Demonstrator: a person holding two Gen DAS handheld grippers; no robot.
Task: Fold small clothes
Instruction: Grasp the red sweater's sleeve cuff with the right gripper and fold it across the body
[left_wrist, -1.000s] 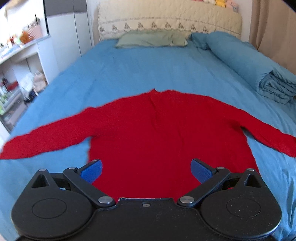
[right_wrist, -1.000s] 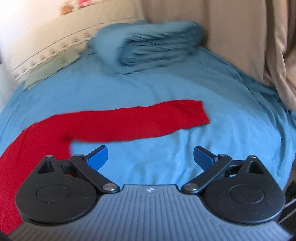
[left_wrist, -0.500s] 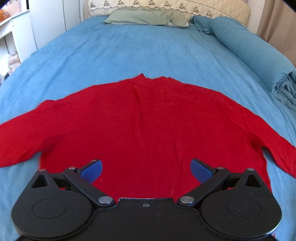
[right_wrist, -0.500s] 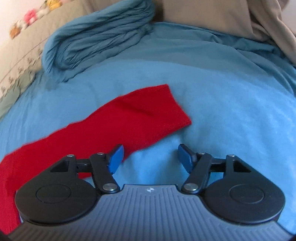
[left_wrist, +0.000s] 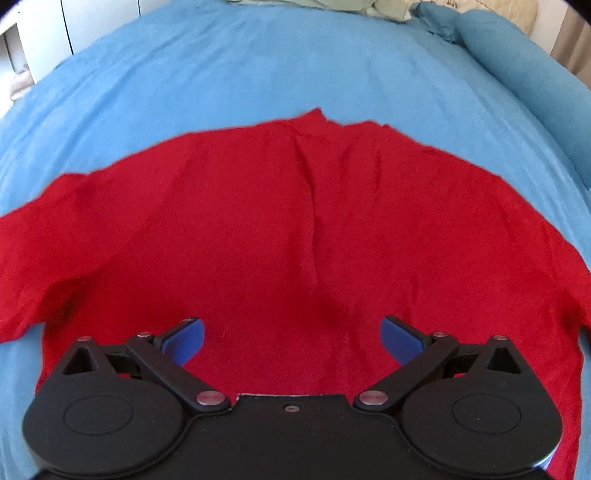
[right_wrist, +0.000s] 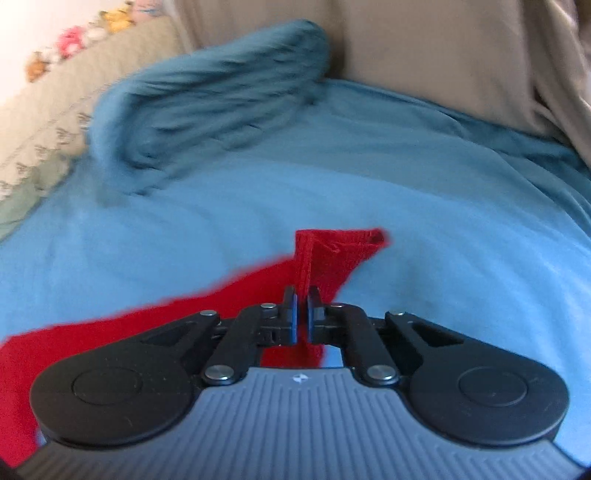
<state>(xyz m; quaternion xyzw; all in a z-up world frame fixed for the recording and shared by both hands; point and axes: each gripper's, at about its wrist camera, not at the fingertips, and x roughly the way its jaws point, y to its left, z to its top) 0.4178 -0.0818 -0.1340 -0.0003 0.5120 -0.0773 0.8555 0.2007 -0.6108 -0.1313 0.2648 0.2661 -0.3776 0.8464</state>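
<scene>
Blue bedsheet (left_wrist: 258, 66), rolled blue duvet (right_wrist: 207, 103) (blurred), beige curtain (right_wrist: 443, 55)

No readable text, possibly blur-hidden

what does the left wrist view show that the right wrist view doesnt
Only the left wrist view: the sweater's body and neckline, spread flat, and the open left gripper above it. Only the right wrist view: the right gripper shut on the sleeve cuff, the rolled blue duvet and the beige curtain. Both: the red sweater on the blue bedsheet.
</scene>
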